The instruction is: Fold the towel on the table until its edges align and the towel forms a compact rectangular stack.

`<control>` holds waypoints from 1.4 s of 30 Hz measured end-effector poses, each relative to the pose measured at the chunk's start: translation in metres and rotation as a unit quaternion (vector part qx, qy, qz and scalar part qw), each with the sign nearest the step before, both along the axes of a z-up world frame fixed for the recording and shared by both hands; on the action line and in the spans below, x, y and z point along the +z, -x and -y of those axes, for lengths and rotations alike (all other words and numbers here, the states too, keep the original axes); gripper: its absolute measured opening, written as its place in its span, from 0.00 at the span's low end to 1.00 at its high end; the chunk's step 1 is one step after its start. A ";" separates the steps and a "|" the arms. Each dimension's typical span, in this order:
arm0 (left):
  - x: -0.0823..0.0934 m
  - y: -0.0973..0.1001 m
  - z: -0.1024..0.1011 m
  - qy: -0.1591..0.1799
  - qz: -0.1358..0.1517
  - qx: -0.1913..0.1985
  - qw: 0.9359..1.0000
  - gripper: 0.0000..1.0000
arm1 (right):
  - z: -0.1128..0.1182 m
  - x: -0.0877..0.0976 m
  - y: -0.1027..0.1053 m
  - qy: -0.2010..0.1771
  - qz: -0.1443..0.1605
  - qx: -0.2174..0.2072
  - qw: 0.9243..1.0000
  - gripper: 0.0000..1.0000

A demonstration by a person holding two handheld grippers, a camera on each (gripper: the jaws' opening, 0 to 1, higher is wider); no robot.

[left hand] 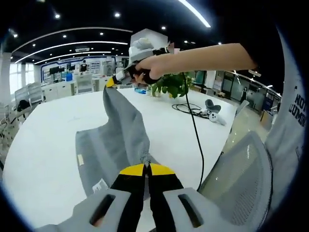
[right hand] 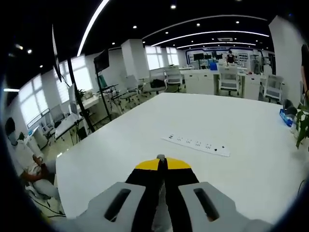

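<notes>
Yellow-tipped jaws of the left gripper (left hand: 147, 169) rise nearest the lens in the left gripper view, pressed together on a corner of the grey towel (left hand: 116, 142). From that pinch the cloth runs up and away in a taut ridge to the right gripper (left hand: 112, 82), held by the person's hand (left hand: 159, 65) at the far side of the scene and seemingly closed on the opposite corner. To the left, the rest of the towel sags onto the white table (left hand: 43, 145), one layer spread flat with a small label (left hand: 100, 185) showing near its edge. Right of the ridge, a black cable (left hand: 197, 140) trails across the tabletop from a potted plant (left hand: 171, 84), with a white controller (left hand: 216, 116) beyond and a mesh office chair (left hand: 241, 179) at the near right.

In the right gripper view, the jaws are drawn tight together, a sliver of grey cloth just visible between the tips (right hand: 161, 157). Ahead lies bare table with a white power strip (right hand: 195, 143) in the middle distance and a seated person (right hand: 21, 154) off the left edge.

Judged from these views, the fold is at an early stage: two corners are lifted, nothing is yet stacked. What appears to remain is carrying the raised edge over to meet the opposite one, then further folds and squaring up.
</notes>
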State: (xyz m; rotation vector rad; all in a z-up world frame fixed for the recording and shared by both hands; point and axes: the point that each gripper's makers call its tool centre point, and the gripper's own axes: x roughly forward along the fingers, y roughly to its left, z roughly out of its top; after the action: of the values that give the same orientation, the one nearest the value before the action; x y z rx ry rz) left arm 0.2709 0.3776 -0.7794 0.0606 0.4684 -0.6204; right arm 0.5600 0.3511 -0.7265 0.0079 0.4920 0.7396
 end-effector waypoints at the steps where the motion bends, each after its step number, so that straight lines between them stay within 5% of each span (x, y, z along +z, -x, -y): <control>1: -0.001 0.001 -0.003 0.001 -0.002 0.003 1.000 0.02 | -0.002 -0.001 0.000 0.000 -0.001 0.000 1.000 0.00; 27: -0.043 0.015 -0.050 0.016 -0.066 0.051 0.996 0.02 | -0.046 -0.029 -0.004 0.003 -0.027 0.006 1.000 0.00; 42: -0.064 0.012 -0.073 0.037 -0.097 0.109 0.989 0.02 | -0.068 -0.052 -0.011 0.008 -0.036 0.002 0.999 0.00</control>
State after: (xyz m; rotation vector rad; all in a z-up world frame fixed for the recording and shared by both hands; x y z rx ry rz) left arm 0.2593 0.4505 -0.8433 -0.1220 0.6304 -0.4288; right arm 0.5706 0.4187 -0.7787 0.0180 0.5660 0.7411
